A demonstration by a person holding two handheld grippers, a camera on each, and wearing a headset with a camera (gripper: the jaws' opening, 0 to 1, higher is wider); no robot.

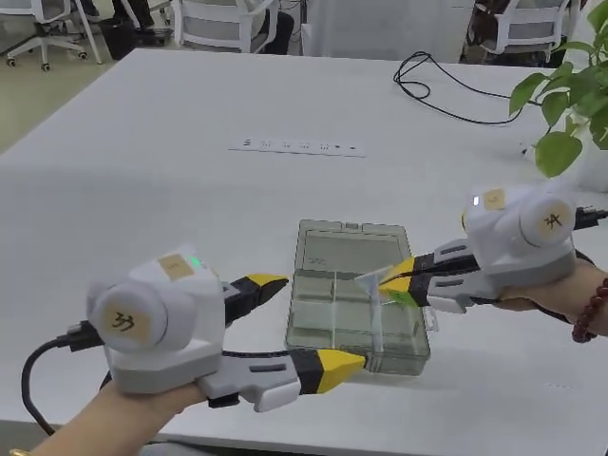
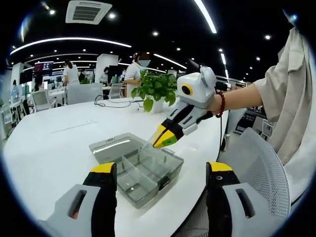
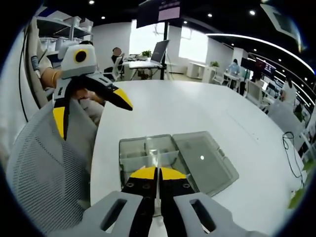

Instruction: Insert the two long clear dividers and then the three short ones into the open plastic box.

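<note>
My right gripper (image 1: 385, 281) is pinched shut on a clear divider (image 1: 373, 302), edge-down just above the open plastic box (image 1: 404, 361) on the white table (image 1: 190, 190), I guess to line up a slot, while my left gripper (image 1: 313, 323) hovers jaws apart, empty, beside the box's near side, probably to steady it.

Smoky see-through plastic box (image 1: 356, 304), glossy and smooth-walled. Thin clear plastic divider (image 1: 376, 309) over the box, shiny along its edge, pinched in the right claw (image 1: 385, 282). Matt white plastic shells on that one and on the left claw (image 1: 318, 321); tips yellow and black, faintly satin. Under the box, smooth matt white surface (image 1: 190, 209). Right of the box, glossy dark-red beads (image 1: 591, 309) at a wrist.
</note>
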